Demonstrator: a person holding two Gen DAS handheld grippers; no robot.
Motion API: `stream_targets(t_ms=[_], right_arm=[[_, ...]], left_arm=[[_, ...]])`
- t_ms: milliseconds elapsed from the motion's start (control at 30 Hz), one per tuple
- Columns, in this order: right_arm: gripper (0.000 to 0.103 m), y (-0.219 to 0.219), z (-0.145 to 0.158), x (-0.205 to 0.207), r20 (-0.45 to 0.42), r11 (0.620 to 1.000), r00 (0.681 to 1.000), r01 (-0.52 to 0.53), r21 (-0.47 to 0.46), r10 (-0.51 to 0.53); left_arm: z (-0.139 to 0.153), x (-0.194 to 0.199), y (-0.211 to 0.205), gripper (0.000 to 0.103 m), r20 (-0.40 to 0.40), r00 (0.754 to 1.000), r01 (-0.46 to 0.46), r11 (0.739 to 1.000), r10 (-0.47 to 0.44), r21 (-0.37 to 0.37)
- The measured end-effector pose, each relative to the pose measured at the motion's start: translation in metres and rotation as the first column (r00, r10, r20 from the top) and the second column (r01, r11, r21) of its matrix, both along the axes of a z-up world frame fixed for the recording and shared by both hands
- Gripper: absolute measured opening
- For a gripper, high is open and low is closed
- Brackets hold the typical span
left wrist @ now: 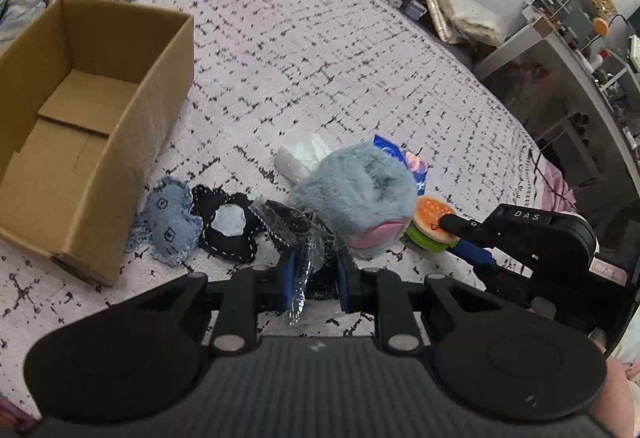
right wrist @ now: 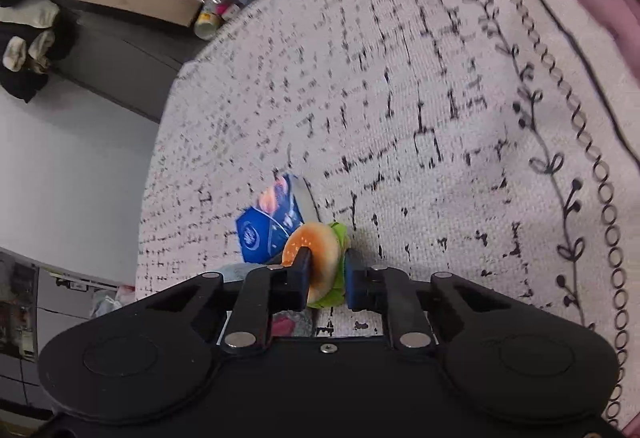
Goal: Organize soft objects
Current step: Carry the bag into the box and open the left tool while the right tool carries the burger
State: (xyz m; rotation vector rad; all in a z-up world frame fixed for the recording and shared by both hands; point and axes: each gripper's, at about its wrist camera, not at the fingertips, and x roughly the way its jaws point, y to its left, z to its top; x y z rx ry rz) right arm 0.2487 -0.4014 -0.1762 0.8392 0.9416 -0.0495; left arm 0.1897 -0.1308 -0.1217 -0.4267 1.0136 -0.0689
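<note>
You are working over a bed (left wrist: 320, 50) covered with a pale spread marked in black dashes. Your left gripper (left wrist: 316, 270) is closing its blue-padded fingers (left wrist: 289, 274) on a crinkled clear plastic bag (left wrist: 304, 250) holding something black, just in front of the camera. Your right gripper (right wrist: 326, 274) is pinching a toy hamburger (right wrist: 320, 258) by its flat faces, one finger pressing into the orange bun and the other against the green lettuce side; in the left wrist view the same hamburger (left wrist: 430, 220) is sitting low against the bedspread at the right end of the pile. Beside it a fluffy grey-blue plush (left wrist: 354, 194) with a pink patch is lying, with a white soft bundle (left wrist: 302, 156) and a blue tissue packet (left wrist: 404, 158) just behind it. To the left of the bag a black stitched fabric piece (left wrist: 228, 226) with a white centre is touching a frayed denim patch (left wrist: 168, 222). An open cardboard box (left wrist: 160, 86) is standing at the left, next to the denim patch, its inside showing only the bottom flaps.
</note>
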Motion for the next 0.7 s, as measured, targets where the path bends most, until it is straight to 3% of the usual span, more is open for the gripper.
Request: stream_targets(t_ms=[200,700], right_arm=[[0.017,-0.001,0.022,-0.013,0.068,0.997,0.998,0.001,-0.072,0.003],[0.017,0.02,0.061,-0.045,0.172,0.991,0.982,-0.058,-0.119,0.078]], left_arm=[[0.02,-0.007,0.011,0.02,0.029,1.0,-0.009,0.999,0.01,-0.05],[0.085,-0.032,0.056,0.02,0.18,0.981,-0.082,0.996,0.077,0.02]])
